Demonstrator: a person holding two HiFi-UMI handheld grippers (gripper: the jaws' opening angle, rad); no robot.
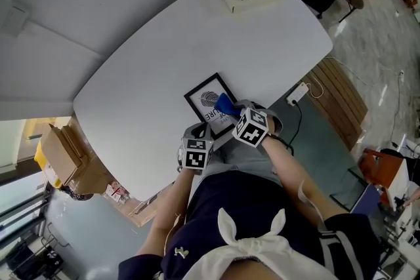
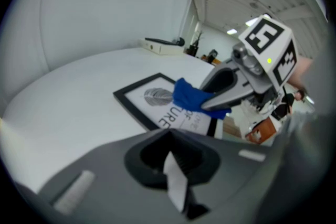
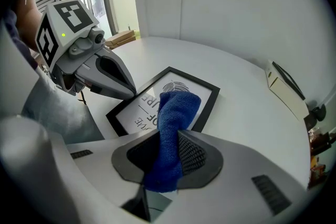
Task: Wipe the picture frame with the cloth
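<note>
Right gripper [image 3: 168, 147] pinches a blue cloth [image 3: 177, 107] on a black picture frame [image 1: 207, 98] on a white table [image 1: 164, 42]; left gripper [image 2: 173, 162], jaws pressed together, sits at the frame's seven o'clock.

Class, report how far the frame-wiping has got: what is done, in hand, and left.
Done: the right gripper is shut on the blue cloth and has it over the picture frame on the table. In hand: the wiping itself; the left gripper is shut, its tip beside the frame's edge. Left: no cleaned area shows, so treat the whole frame as unwiped.
</note>
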